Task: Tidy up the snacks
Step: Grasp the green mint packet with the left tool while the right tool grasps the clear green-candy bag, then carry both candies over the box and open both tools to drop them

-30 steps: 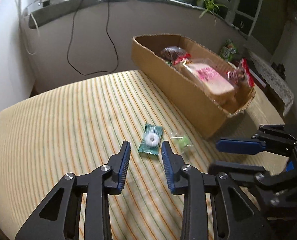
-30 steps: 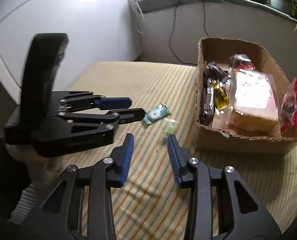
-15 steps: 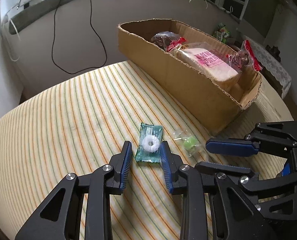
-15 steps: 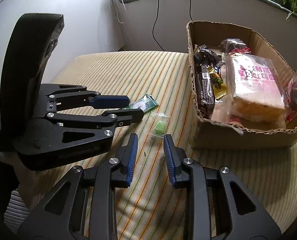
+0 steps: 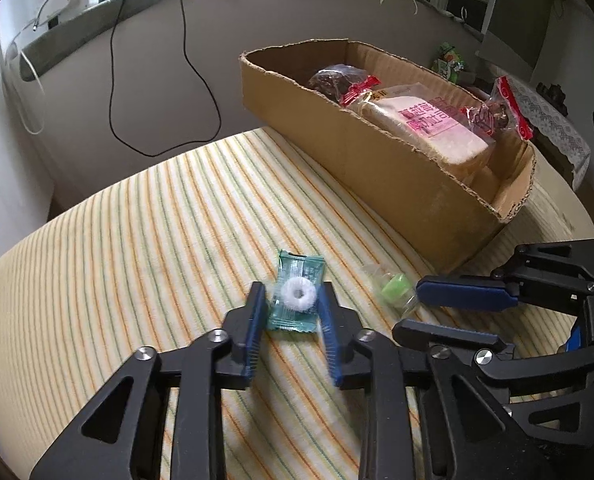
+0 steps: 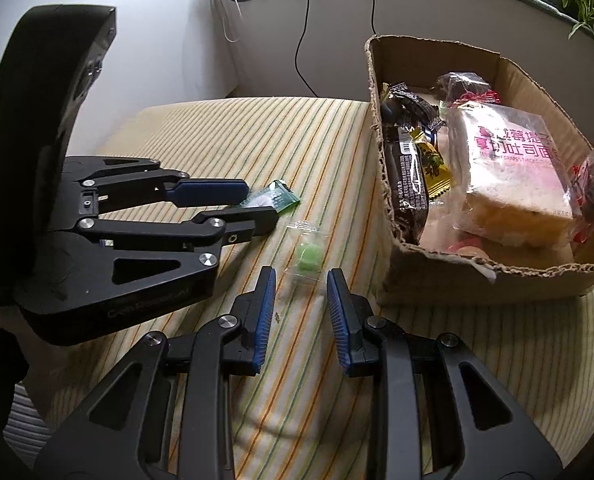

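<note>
Compared with one second ago, both grippers have come forward and down to the two loose sweets on the striped cloth [image 5: 145, 216]. On the left, the left gripper [image 5: 289, 307] now has its fingers spread on both sides of the green mint packet [image 5: 295, 297]; earlier the packet lay ahead of the tips. The pads stand just beside the wrapper edges and do not squeeze it yet. The packet lies flat, and the white ring sweet shows through it.

To the right of it, the small green candy [image 6: 309, 257] in clear wrapper lies just ahead of the right gripper [image 6: 301, 280], whose fingers are also spread and empty. Half a second ago it was farther in front.

I judge that both hands are ready to close, so the two last loose snacks can go soon into the cardboard box [image 6: 437, 280] at the far right, which already holds several packets.

Writing: the bread bag [image 6: 509, 168] has pink Chinese characters and a small line where I read "GRAPES THICK". Faint lettering on the body of the left gripper is not readable.
</note>
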`<state>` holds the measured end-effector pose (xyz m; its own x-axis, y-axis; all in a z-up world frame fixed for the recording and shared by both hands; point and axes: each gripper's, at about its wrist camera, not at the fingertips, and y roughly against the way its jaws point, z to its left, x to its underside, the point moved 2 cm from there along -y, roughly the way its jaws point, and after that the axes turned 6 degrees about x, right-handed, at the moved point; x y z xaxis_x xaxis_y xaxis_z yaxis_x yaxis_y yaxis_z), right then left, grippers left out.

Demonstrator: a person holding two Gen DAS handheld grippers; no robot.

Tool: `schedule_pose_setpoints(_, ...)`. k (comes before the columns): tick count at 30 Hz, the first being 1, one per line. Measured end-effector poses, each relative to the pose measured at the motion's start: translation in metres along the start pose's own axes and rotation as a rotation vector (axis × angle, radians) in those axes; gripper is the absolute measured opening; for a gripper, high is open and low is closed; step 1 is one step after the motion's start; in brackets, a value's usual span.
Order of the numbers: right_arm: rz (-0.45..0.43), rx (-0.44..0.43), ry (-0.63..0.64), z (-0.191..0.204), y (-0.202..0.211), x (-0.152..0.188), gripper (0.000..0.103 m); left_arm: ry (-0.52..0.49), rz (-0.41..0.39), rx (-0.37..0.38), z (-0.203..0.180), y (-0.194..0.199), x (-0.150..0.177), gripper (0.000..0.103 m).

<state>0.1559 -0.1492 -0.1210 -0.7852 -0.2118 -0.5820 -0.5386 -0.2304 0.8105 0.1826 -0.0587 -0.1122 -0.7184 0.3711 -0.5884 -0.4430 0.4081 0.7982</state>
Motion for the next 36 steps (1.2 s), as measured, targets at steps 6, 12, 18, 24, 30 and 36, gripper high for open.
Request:
schedule_pose_setpoints(6,-0.009,0.017,0.0,0.002,0.001,-0.001,0.028,0.022,-0.009,0.0,0.01,0.004,0.004,0.021)
schedule_pose_setpoints(12,-0.001,0.027,-0.001,0.004,-0.004,-0.002,0.028,0.047,-0.02,-0.002,0.018,0.009,0.01,0.021)
schedule_pose_setpoints(18,-0.003,0.029,0.009,0.009,-0.007,-0.006,0.028,0.063,-0.026,-0.006,0.023,0.013,0.015,0.021)
schedule_pose_setpoints(24,-0.008,0.047,0.033,0.014,-0.013,-0.01,0.025,0.077,-0.033,-0.014,0.024,0.015,0.018,0.02)
schedule_pose_setpoints(30,-0.025,0.027,0.039,0.017,-0.007,-0.009,0.025,0.106,-0.045,-0.019,0.025,0.018,0.02,0.02)
schedule_pose_setpoints(36,-0.058,-0.006,0.038,0.01,0.014,-0.008,0.024,0.12,-0.067,-0.029,0.021,0.03,0.02,0.02)
